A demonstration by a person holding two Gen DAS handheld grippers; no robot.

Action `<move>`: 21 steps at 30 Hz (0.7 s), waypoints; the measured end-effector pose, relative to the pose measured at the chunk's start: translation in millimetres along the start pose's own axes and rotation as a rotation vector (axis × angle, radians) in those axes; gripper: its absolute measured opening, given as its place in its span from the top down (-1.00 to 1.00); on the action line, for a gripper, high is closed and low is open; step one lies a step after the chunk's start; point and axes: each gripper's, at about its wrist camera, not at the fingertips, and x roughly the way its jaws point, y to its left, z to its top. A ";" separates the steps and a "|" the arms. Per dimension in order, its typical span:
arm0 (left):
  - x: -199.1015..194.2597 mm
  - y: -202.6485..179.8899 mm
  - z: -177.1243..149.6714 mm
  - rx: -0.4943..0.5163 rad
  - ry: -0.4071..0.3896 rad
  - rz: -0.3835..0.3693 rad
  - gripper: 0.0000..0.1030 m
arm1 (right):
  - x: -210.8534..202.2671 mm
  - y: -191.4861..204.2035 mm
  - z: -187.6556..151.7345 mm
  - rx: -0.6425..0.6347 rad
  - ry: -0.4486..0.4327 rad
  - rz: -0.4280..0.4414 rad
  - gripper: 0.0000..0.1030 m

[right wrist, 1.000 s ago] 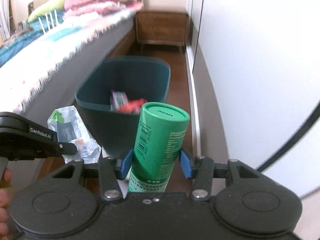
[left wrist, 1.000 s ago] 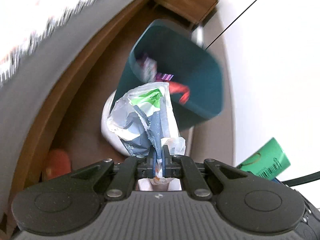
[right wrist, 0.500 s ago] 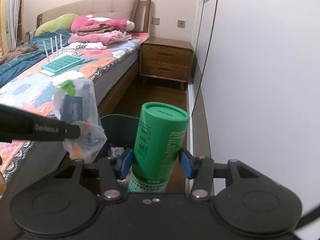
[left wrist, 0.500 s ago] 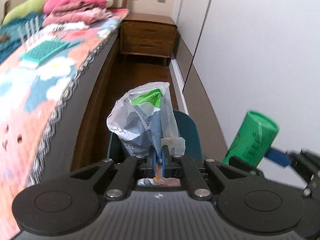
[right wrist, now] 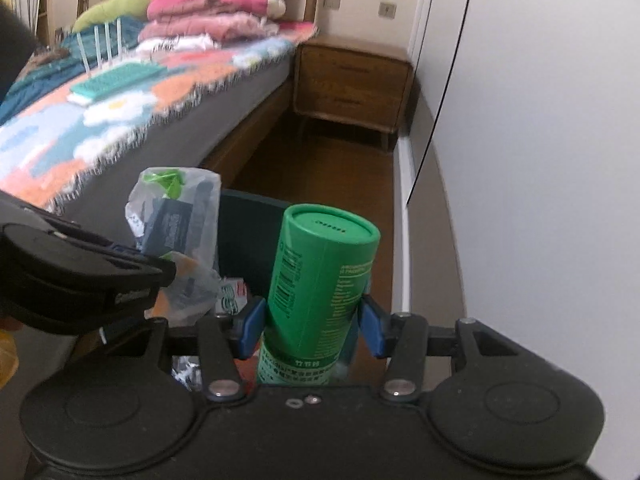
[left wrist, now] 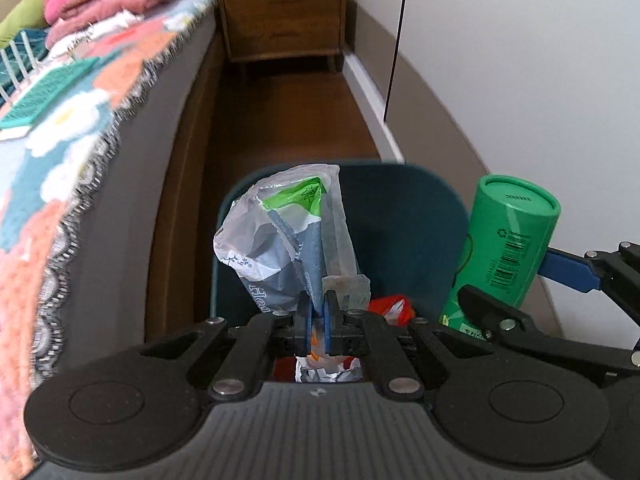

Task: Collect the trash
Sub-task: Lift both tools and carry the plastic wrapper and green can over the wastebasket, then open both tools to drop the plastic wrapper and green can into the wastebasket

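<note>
My left gripper (left wrist: 316,312) is shut on a crumpled plastic wrapper (left wrist: 286,236), grey and clear with a green patch, held up over the dark teal bin (left wrist: 404,224). The right gripper (right wrist: 312,320) is shut on a green cardboard tube (right wrist: 320,280) that stands upright between its blue pads, just above the bin's near right side. In the left wrist view the green tube (left wrist: 504,248) shows at the right, and in the right wrist view the wrapper (right wrist: 176,216) and bin rim (right wrist: 256,204) show at the left. Red and white scraps (left wrist: 390,308) lie inside the bin.
A bed (left wrist: 80,128) with a flowered blanket runs along the left, its wooden frame close to the bin. A wooden nightstand (right wrist: 352,84) stands at the far end of the narrow floor strip. White wardrobe doors (right wrist: 540,120) line the right side.
Both grippers have moved over the bin, which now sits directly below them. The left view rolled upright from a tilted look down. Both grips are unchanged.
</note>
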 end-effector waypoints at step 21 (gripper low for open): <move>68.1 5.7 -16.2 0.002 0.115 -0.019 0.80 | 26.7 13.7 -19.3 -0.081 0.078 0.021 -0.20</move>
